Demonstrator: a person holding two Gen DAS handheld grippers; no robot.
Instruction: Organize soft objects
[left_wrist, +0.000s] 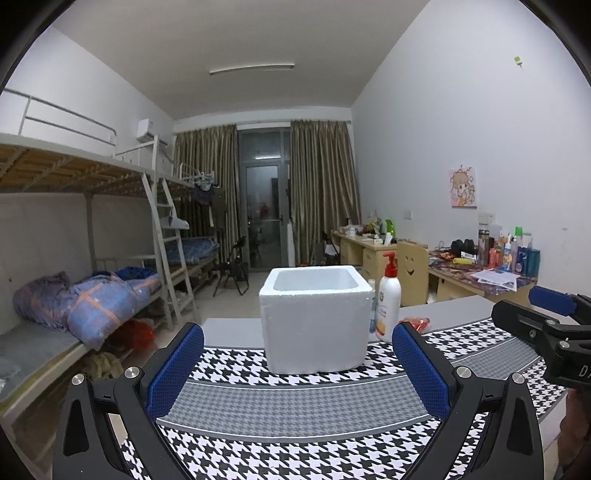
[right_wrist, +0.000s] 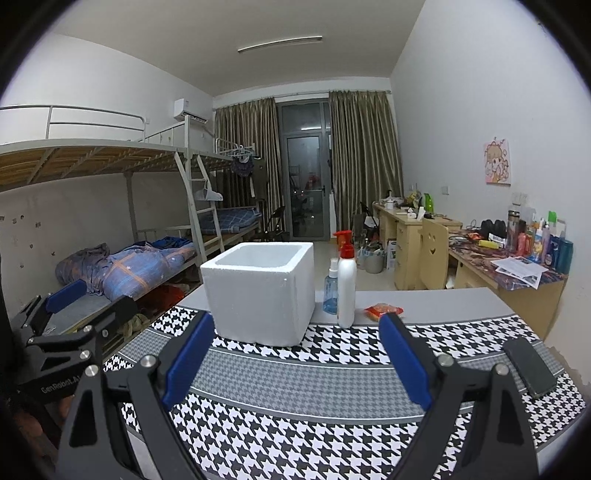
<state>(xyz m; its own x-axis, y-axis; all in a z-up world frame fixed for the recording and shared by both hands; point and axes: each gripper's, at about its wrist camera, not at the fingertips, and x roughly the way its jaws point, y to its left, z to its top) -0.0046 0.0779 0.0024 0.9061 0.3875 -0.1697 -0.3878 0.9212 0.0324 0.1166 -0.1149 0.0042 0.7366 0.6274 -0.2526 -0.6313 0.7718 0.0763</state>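
A white foam box (left_wrist: 314, 321) stands open-topped on the houndstooth mat (left_wrist: 295, 454), straight ahead of my left gripper (left_wrist: 297, 332), which is open and holds nothing. In the right wrist view the foam box (right_wrist: 258, 295) sits ahead and to the left of my right gripper (right_wrist: 297, 319), also open and empty. A small red-orange packet (right_wrist: 382, 310) lies on the grey table behind the mat, just beyond the right finger; in the left wrist view the packet (left_wrist: 419, 323) shows partly, behind a fingertip.
A white pump bottle (right_wrist: 347, 288) and a blue spray bottle (right_wrist: 331, 291) stand right of the box. A dark phone (right_wrist: 530, 365) lies on the mat's right side. Bunk beds stand to the left and cluttered desks (right_wrist: 517, 266) along the right wall.
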